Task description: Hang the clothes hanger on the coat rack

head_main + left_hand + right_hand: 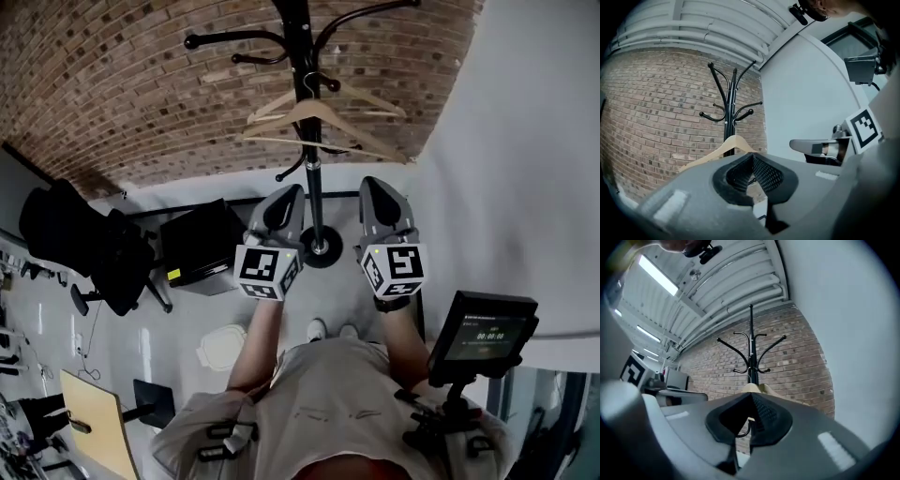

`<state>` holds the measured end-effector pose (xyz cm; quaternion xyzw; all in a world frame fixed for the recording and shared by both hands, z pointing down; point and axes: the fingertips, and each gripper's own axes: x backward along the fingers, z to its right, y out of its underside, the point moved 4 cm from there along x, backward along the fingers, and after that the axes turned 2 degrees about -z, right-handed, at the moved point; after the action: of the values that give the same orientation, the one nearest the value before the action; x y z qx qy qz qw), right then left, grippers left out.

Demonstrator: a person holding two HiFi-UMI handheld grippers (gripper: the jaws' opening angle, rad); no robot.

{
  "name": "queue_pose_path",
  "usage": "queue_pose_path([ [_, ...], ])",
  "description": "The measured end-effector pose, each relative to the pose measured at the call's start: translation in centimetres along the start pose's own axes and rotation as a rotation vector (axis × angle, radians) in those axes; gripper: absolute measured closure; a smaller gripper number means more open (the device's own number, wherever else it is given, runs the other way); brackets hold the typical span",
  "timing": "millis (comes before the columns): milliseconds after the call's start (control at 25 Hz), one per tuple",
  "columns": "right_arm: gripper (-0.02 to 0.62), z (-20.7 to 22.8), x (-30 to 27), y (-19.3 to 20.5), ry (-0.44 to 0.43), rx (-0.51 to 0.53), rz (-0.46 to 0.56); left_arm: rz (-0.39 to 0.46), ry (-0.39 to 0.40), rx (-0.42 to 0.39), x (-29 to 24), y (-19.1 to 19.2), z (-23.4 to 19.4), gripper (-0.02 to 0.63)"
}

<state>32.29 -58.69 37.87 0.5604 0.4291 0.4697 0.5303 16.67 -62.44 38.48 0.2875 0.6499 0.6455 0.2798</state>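
Observation:
The black coat rack (pixel 310 141) stands against the brick wall, and two wooden hangers (pixel 323 117) hang by their hooks from its pole. My left gripper (pixel 289 194) and right gripper (pixel 377 186) are held side by side short of the rack, one on each side of the pole. Both are shut with nothing in them and touch neither rack nor hangers. In the left gripper view the rack (pixel 732 101) and a hanger (pixel 733 143) show beyond the left gripper (pixel 751 157). The right gripper view shows the rack (pixel 751 348) and a hanger (pixel 764 391) past the right gripper (pixel 751 397).
The rack's round base (pixel 322 248) sits on the floor between the grippers. A black cabinet (pixel 197 244) and a black office chair (pixel 94 246) stand to the left. A white wall (pixel 525 141) rises on the right, with a screen on a stand (pixel 483 330) near it.

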Motion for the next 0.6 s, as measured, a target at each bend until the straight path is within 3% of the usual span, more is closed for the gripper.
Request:
queue_pose_path([
  [200, 0.594, -2.4, 0.7, 0.8, -0.027, 0.010, -0.042, 0.022, 0.056, 0.023, 0.1, 0.0, 0.8, 0.604],
  [360, 0.594, -3.1, 2.1, 1.2, 0.018, -0.002, -0.079, 0.001, 0.105, 0.039, 0.9, 0.6, 1.7, 0.604],
  [600, 0.594, -4.0, 4.0, 1.2, 0.030, 0.020, -0.119, 0.004, 0.108, 0.073, 1.6, 0.9, 2.7, 0.604],
])
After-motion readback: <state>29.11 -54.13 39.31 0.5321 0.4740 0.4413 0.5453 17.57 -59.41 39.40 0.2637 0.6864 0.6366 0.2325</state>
